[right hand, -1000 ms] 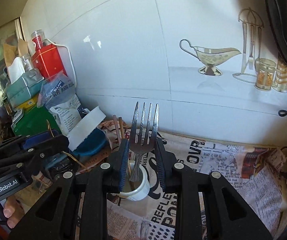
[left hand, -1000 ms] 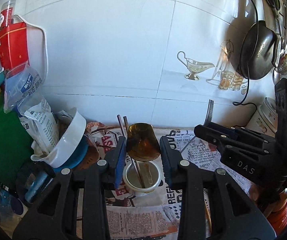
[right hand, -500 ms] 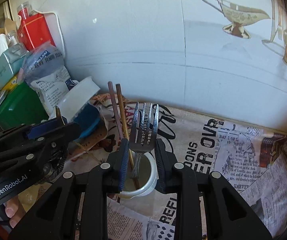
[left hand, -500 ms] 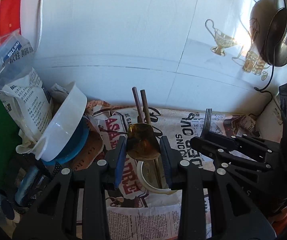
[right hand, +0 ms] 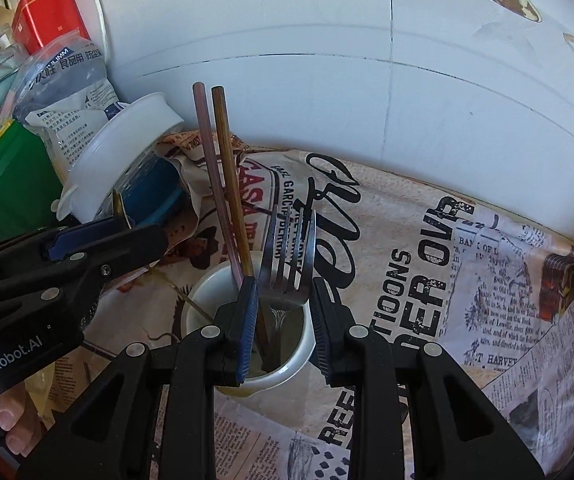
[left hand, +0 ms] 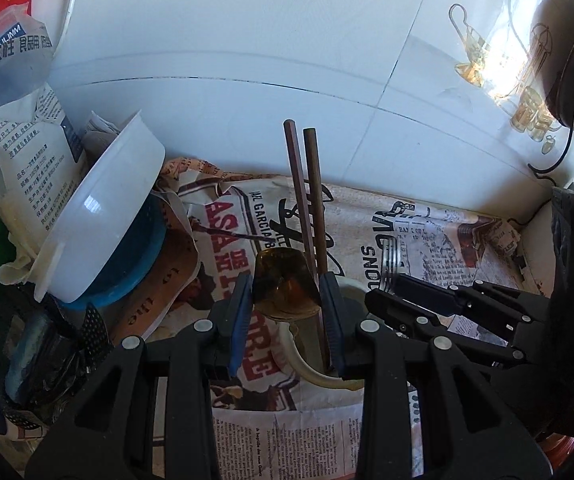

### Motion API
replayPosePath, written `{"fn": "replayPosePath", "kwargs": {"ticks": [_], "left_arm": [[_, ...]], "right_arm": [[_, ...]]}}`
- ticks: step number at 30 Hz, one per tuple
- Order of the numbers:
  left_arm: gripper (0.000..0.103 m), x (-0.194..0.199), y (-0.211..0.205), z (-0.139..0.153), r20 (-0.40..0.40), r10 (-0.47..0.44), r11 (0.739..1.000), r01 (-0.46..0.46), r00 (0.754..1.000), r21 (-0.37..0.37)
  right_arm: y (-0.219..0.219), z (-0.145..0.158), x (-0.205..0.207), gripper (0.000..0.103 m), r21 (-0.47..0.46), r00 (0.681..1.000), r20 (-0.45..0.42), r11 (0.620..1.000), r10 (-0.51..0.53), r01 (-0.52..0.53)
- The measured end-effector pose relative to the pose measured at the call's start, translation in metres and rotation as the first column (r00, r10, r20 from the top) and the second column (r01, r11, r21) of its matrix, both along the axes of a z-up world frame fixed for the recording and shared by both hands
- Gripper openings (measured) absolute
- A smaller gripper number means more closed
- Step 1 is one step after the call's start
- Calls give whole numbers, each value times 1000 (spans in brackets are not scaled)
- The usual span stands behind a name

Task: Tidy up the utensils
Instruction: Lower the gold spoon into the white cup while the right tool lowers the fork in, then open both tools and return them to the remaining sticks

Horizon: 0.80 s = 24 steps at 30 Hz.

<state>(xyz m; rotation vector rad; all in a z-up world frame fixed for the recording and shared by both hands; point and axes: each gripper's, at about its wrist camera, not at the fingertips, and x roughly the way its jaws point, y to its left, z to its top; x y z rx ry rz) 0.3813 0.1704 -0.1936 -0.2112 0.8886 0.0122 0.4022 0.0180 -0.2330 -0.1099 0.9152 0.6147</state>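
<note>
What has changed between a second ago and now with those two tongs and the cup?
Both tongs came down toward the white cup. The right tongs lowered the fork so its handle is now inside the cup; the left tongs brought the amber spoon down to the rim. Neither let go. The chopsticks stayed standing in the cup.

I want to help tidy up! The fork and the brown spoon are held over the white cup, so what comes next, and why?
Probably lower both a little more, then let go. The right tool grips the fork, whose handle already dips inside the white cup beside the chopsticks. The left tool grips the amber spoon just above the rim.
</note>
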Motion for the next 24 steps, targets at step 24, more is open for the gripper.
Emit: {"fn": "replayPosePath", "kwargs": {"ticks": [24], "left_arm": [[36,-46,-82,79,149,-43,993,27,988,111]], "right_arm": [[-100,72,-46,31,95,988,146,995,-50,36]]}}
